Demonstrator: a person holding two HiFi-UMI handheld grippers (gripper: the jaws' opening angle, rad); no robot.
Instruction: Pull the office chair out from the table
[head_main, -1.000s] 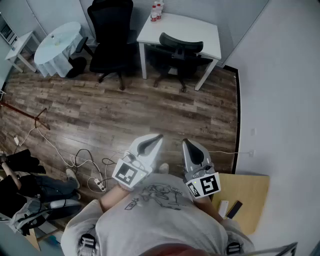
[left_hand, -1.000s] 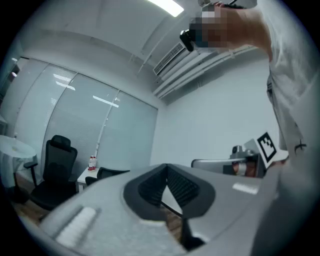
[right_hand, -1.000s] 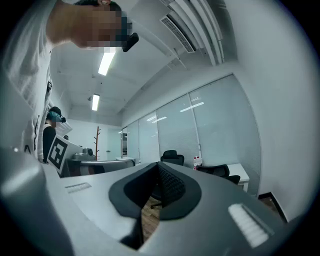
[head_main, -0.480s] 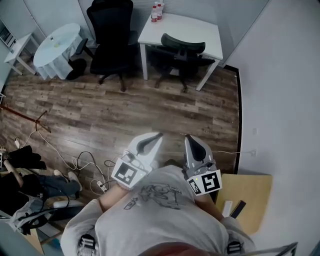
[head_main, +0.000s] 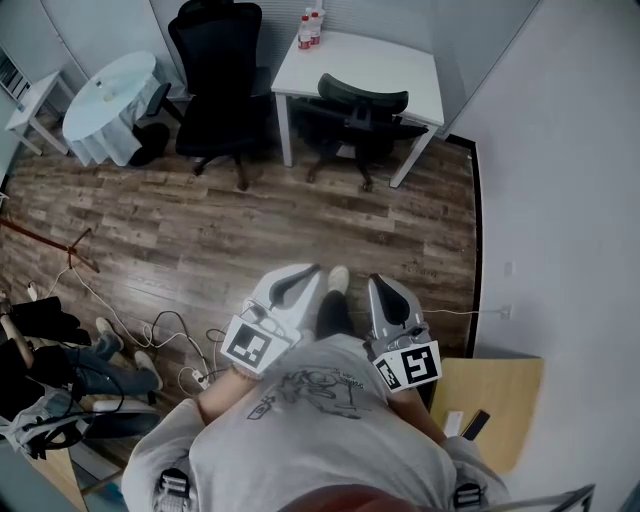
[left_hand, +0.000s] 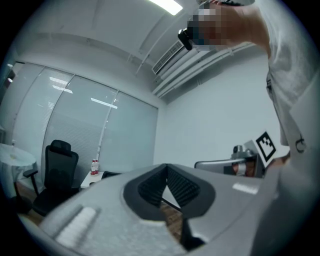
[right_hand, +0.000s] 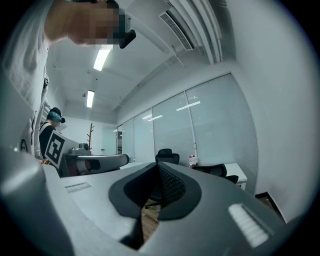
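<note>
Student: Foreground of the head view: what do we mark first?

Tutor: We mark the left gripper (head_main: 312, 270) and the right gripper (head_main: 376, 283). They are held side by side in front of the person's grey shirt (head_main: 310, 430), and both point toward the far wall. One shoe (head_main: 338, 279) shows between them.

Student: How do we label the jaws?

Tutor: Closed on both, with nothing between them. In the left gripper view the ribbed pads (left_hand: 184, 186) meet at their tips. The right gripper view shows the same of its own pads (right_hand: 172, 185).

Student: And the middle ground?

Tutor: We see bare wooden floor (head_main: 250, 220), with cables (head_main: 165, 325) lying to the left.

Student: Where do we place the office chair?

Tutor: On the far side — the office chair (head_main: 362, 100) sits tucked under the white table (head_main: 400, 65), its backrest toward us, well apart from both grippers. Bottles (head_main: 311, 27) stand at the table's far left corner. A taller black chair (head_main: 215, 70) stands just left of the table, and a round table (head_main: 105, 90) stands further left.
</note>
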